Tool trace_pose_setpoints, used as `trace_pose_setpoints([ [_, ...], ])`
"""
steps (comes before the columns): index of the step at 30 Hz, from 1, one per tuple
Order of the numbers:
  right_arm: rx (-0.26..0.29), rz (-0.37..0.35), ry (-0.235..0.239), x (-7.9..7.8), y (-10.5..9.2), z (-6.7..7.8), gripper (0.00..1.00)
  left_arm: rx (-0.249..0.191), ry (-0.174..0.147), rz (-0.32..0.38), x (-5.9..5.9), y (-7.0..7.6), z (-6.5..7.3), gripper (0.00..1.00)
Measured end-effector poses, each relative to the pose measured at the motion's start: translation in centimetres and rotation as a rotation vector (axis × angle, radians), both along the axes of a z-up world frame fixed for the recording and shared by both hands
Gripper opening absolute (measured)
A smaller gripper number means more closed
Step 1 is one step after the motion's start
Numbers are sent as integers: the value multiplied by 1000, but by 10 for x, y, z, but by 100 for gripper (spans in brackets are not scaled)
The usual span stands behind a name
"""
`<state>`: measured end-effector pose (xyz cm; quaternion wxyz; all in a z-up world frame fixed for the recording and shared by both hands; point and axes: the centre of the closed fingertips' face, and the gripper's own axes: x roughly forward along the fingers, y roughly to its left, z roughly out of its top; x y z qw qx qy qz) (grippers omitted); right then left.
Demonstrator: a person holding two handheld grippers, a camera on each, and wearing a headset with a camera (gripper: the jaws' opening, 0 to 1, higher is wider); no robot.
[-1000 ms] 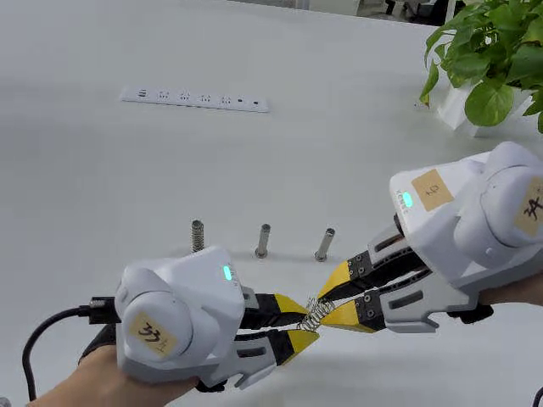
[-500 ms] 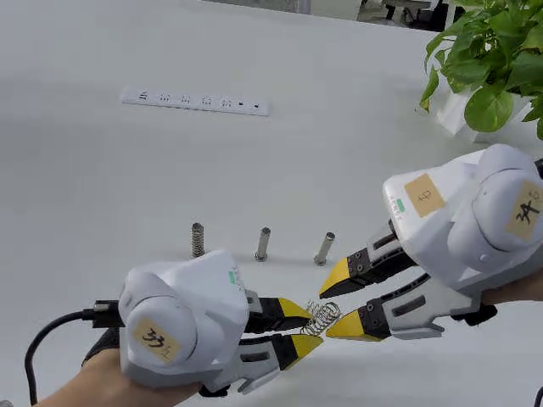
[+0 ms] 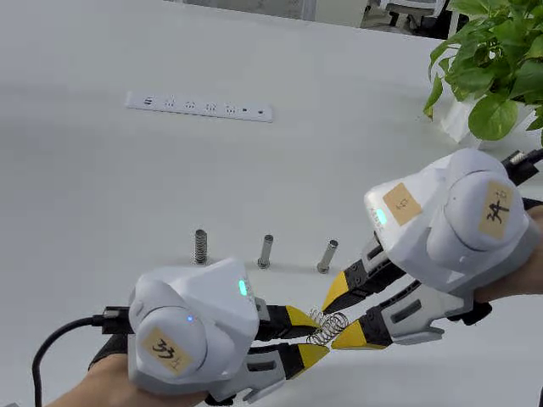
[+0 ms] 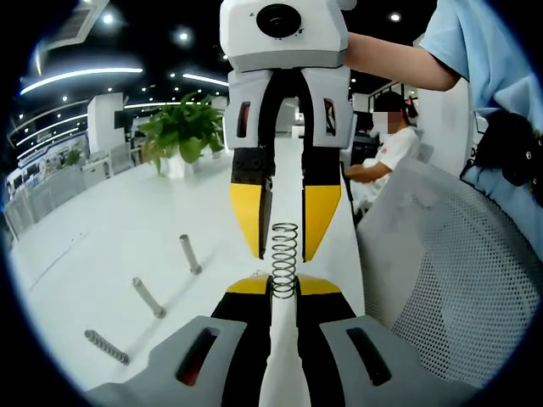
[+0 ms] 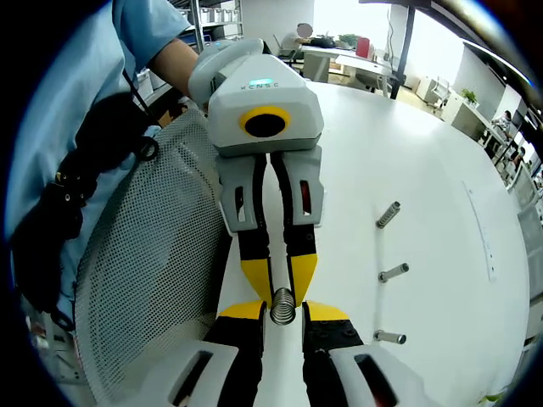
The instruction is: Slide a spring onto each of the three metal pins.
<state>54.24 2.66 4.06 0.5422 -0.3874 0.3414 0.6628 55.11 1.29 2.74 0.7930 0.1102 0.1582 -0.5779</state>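
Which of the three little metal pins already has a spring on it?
The leftmost metal pin in the head view: spring coils wrap it, while the middle pin and right pin are bare.

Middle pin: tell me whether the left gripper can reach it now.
Probably yes: the left gripper, shut on the spring, has bare table toward the middle pin; the right gripper, open, flanks the spring.

Loose spring (image 3: 327, 326): your small silver coil, lying roughly level, one end pinched in the left gripper (image 3: 310, 335), the other between the parted jaws of the right gripper (image 3: 333, 325)
Left pin (image 3: 201, 246): standing, already sleeved by a spring
Middle pin (image 3: 265, 251): standing, bare metal
Right pin (image 3: 327, 255): standing, bare, nearest your loose spring
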Motion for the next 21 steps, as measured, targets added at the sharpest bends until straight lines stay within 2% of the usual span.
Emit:
trace_pose_setpoints([
  [21, -26, 15, 13, -3, 2, -5, 8, -26, -3, 1, 0, -4, 4, 6],
])
